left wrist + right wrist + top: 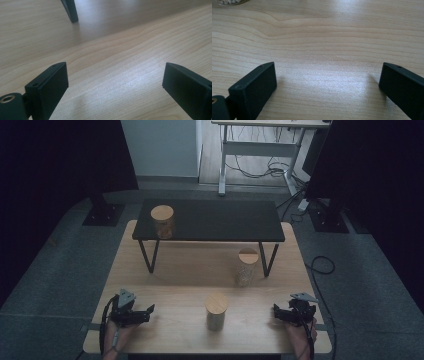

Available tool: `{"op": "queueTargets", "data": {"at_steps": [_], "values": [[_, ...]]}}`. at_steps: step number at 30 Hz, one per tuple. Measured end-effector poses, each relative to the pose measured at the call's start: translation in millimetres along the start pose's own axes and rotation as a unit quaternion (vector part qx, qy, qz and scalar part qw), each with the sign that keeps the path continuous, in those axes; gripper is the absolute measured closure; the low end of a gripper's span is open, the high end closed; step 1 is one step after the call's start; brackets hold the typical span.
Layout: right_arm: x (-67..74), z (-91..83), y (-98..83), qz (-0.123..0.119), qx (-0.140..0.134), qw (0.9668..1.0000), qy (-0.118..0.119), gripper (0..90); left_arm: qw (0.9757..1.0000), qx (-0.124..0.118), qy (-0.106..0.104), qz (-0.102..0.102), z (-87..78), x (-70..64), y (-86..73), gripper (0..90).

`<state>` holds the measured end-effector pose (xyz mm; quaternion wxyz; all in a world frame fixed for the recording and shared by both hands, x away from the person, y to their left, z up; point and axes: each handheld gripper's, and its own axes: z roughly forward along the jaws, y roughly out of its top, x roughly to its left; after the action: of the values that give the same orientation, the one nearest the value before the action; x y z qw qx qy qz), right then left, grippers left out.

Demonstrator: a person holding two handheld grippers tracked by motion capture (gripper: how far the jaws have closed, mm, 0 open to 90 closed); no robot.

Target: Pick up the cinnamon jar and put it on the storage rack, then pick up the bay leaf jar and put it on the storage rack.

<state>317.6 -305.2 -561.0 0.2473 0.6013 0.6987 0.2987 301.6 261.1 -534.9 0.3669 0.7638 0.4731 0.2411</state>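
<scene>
Two grippers, left [150, 310] and right [275, 310], jaws open, empty; three lidded jars: front [216, 311], middle [247, 267], shelf [162, 221].

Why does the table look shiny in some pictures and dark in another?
Left gripper view and right gripper view: a pale glare patch lies on the wooden table between the jaws. High view: the room is dim, and the black shelf casts a soft shadow.

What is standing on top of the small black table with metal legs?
One glass jar with a round wooden lid stands near the left end of the small black table. Its contents look brownish; the dim picture hides more.
</scene>
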Motion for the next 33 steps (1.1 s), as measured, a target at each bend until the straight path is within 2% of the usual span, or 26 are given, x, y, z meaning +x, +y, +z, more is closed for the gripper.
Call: {"op": "queueTargets", "data": {"at_steps": [9,18,25,33], "values": [[0.3,-0.1,0.1,-0.001,0.001,1.0,0.002,0.5,0.9995,0.03,0.008,0.0,8.0,-1.5,-5.3,5.2],[1.5,-1.6,-0.7,-0.014,-0.005,0.9998,0.011,1.6,0.9984,0.054,0.016,0.002,16.3,-3.0,-8.8,4.9],[1.0,-3.2,-1.2,-0.009,-0.013,0.9997,0.019,0.4,0.9984,0.055,0.009,-0.011,17.4,0.0,-10.2,4.3],[3.3,-6.8,0.1,-0.009,-0.018,0.9995,0.026,0.0,0.9984,0.055,0.009,-0.012,17.5,1.1,-10.3,4.0]]}}
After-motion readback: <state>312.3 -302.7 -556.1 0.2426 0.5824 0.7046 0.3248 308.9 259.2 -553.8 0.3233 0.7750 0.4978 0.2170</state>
